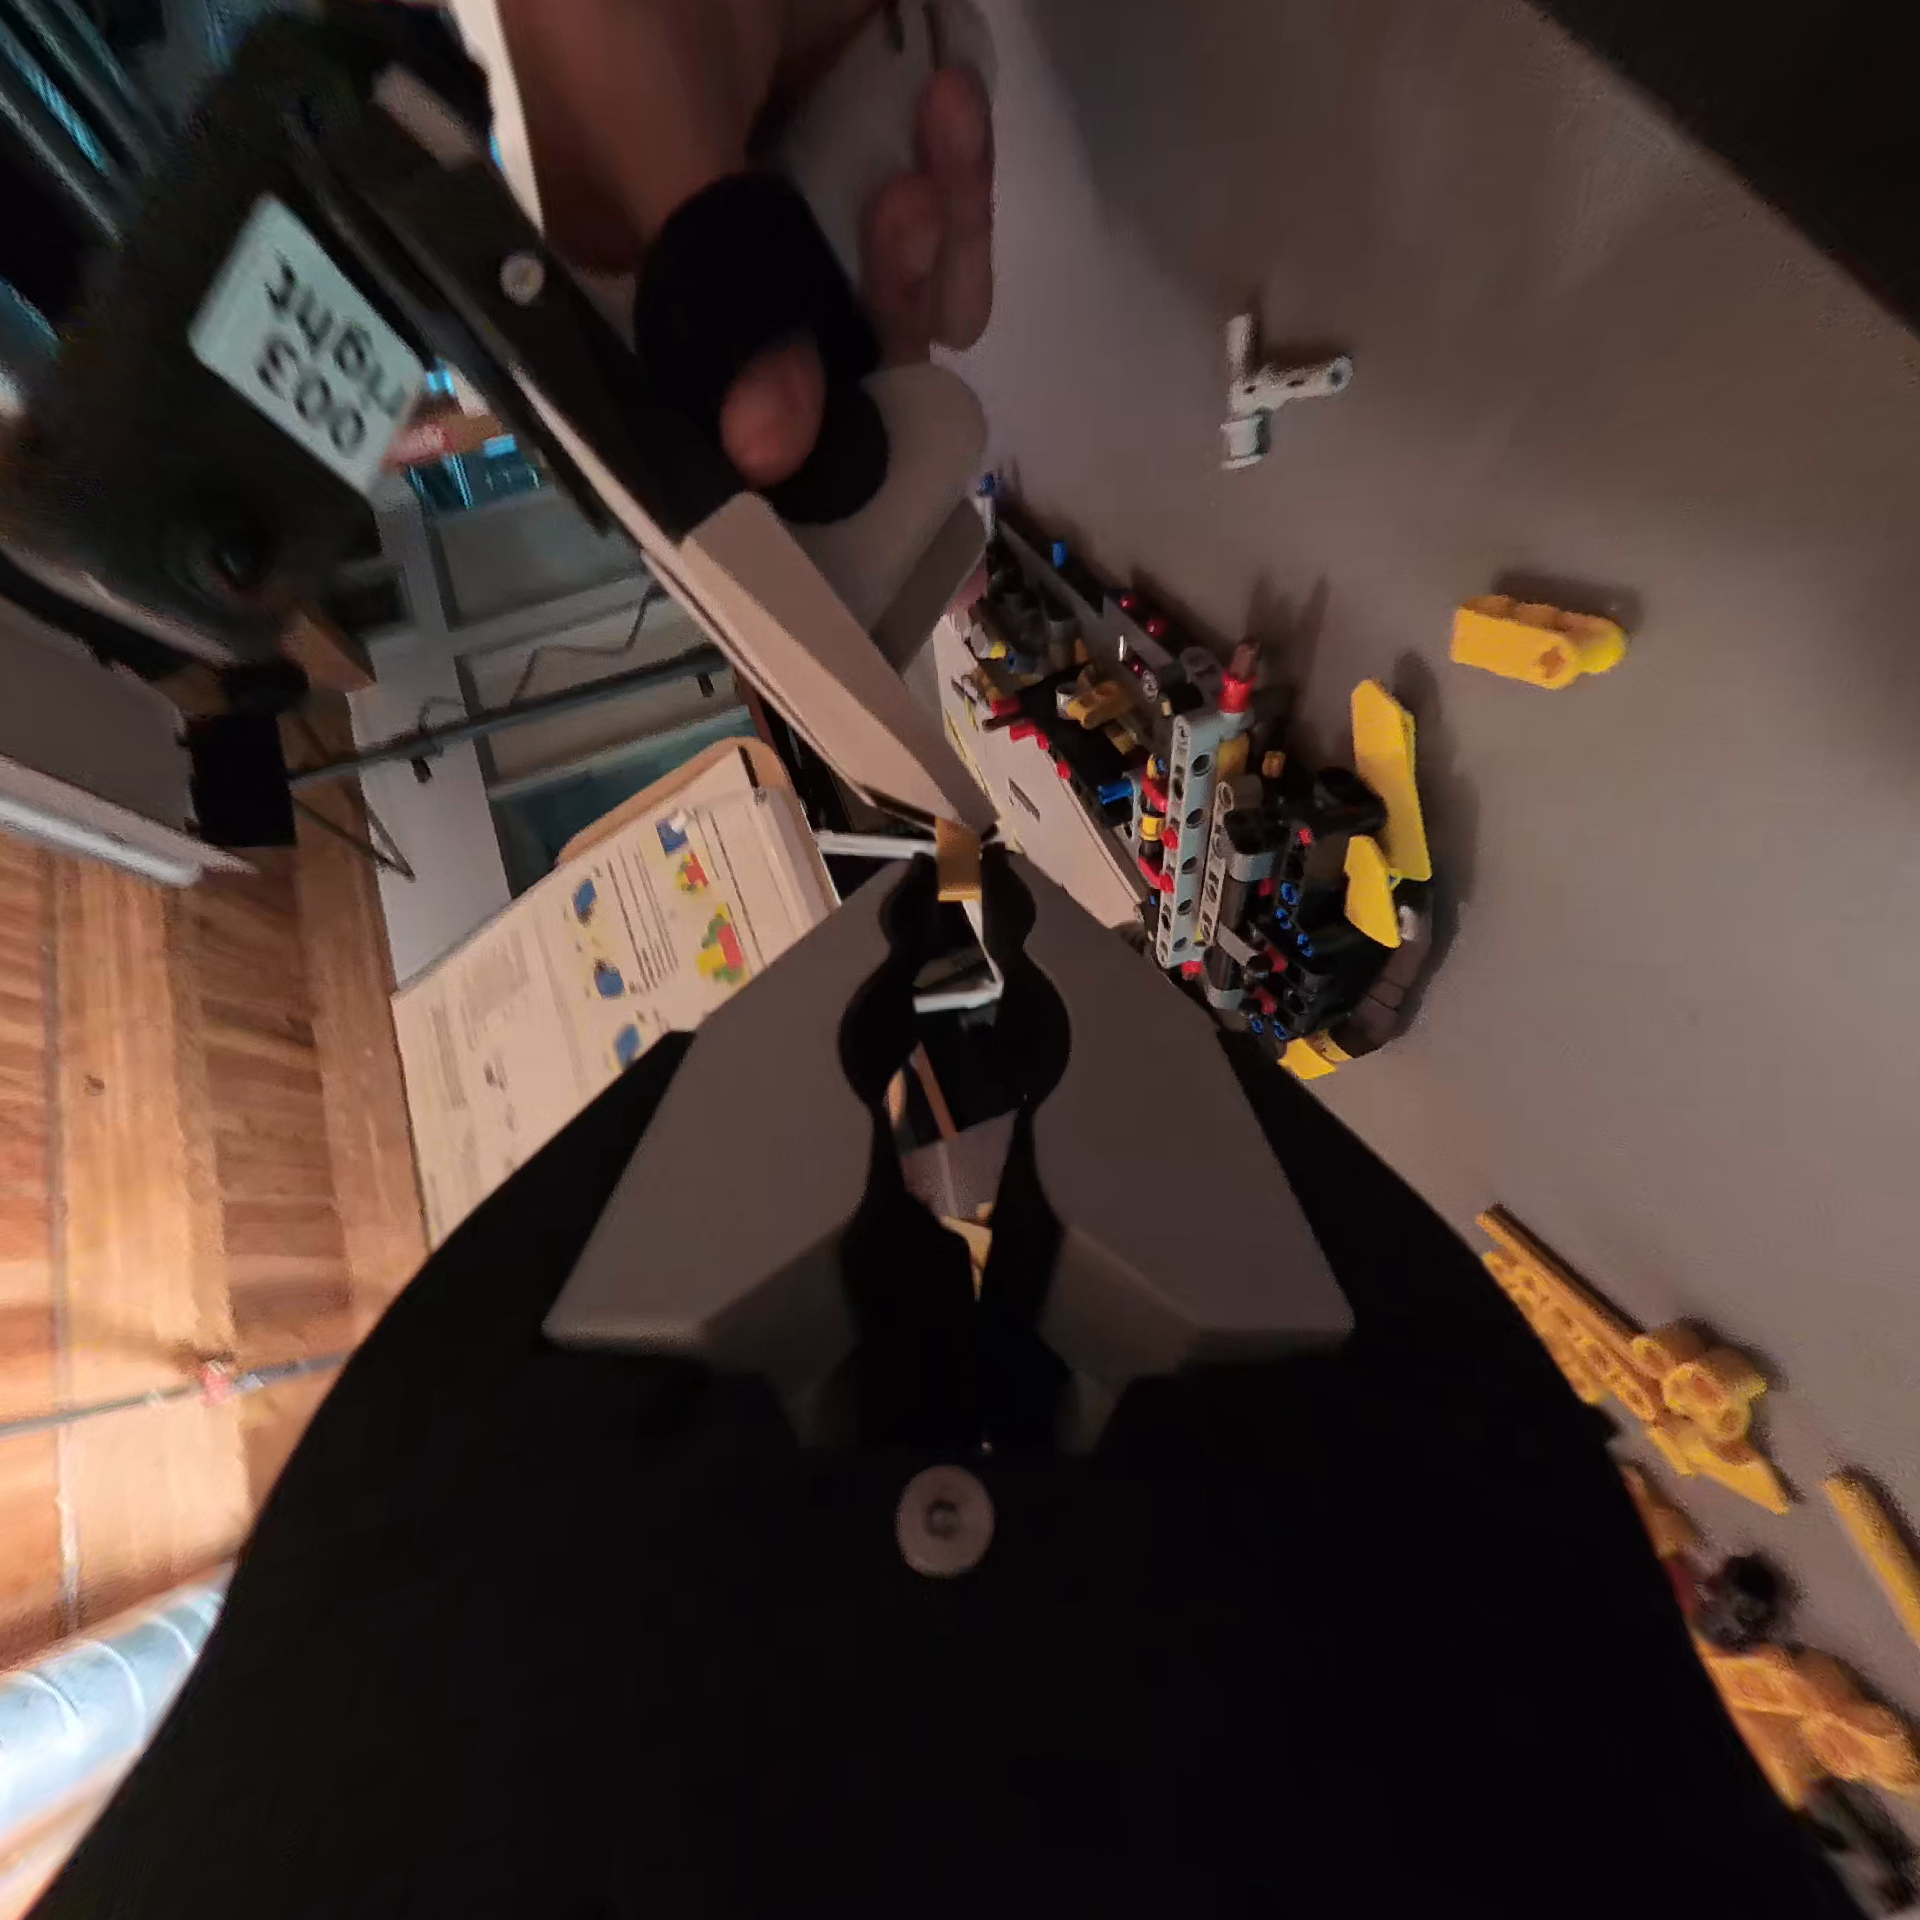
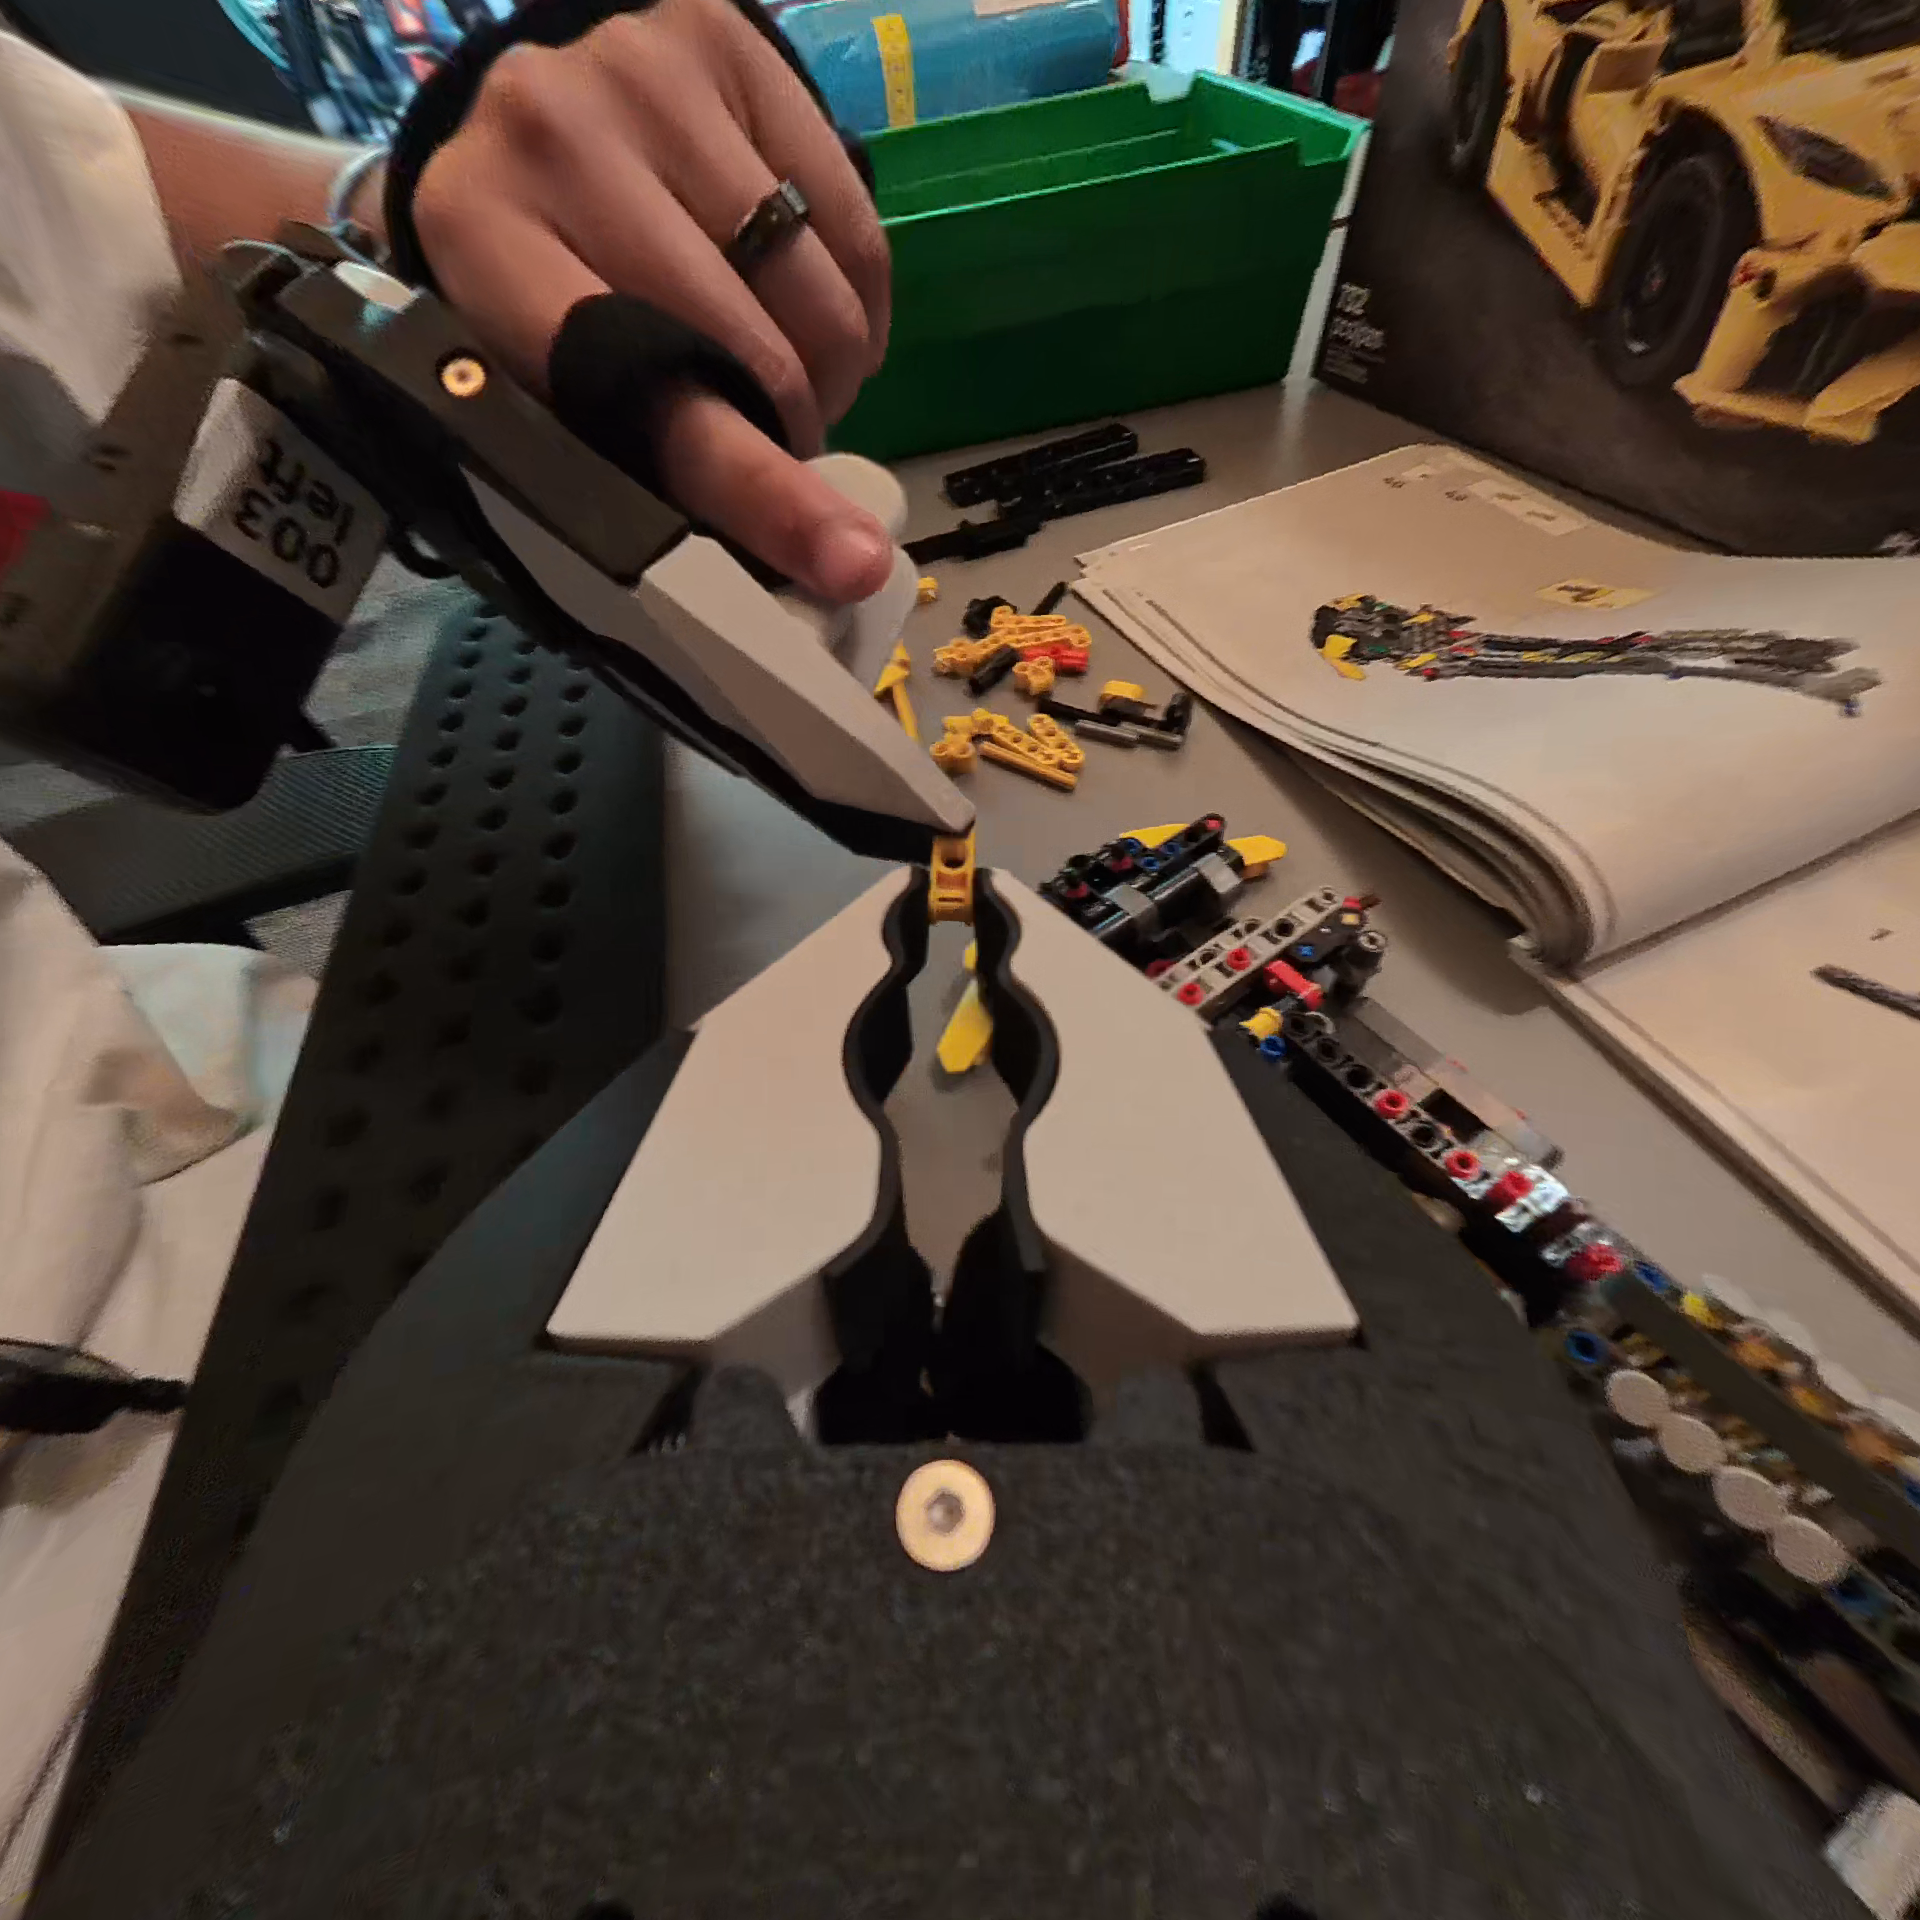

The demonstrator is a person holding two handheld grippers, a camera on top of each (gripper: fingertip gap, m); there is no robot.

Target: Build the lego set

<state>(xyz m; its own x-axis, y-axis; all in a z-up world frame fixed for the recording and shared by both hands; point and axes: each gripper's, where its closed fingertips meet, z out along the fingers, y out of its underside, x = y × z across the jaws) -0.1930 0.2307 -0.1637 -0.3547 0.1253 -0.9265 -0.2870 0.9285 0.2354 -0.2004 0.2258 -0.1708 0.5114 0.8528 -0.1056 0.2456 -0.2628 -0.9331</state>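
A small yellow connector piece (image 2: pixel 951 881) is held in the air between both grippers; it also shows in the left wrist view (image 1: pixel 956 862). My right gripper (image 2: pixel 951 899) is shut on its lower part. My left gripper (image 1: pixel 956 883) is shut on its other end and comes in from the upper left in the right wrist view (image 2: pixel 951 823). The right gripper reaches in from the upper left in the left wrist view (image 1: pixel 935 810). The part-built black and grey chassis (image 2: pixel 1299 987) with red and blue pins lies on the grey table (image 1: pixel 1558 312) just beyond, seen also in the left wrist view (image 1: pixel 1195 810).
Loose yellow parts (image 2: pixel 1008 675) and black beams (image 2: pixel 1070 468) lie behind the grippers. An open instruction booklet (image 2: pixel 1558 675), a green bin (image 2: pixel 1091 260) and the set's box (image 2: pixel 1662 208) stand to the right. A perforated black chair back (image 2: pixel 468 935) is at left. A white part (image 1: pixel 1278 395) and yellow pieces (image 1: pixel 1538 644) lie loose. My two grippers' fingertips are within a few centimetres of each other.
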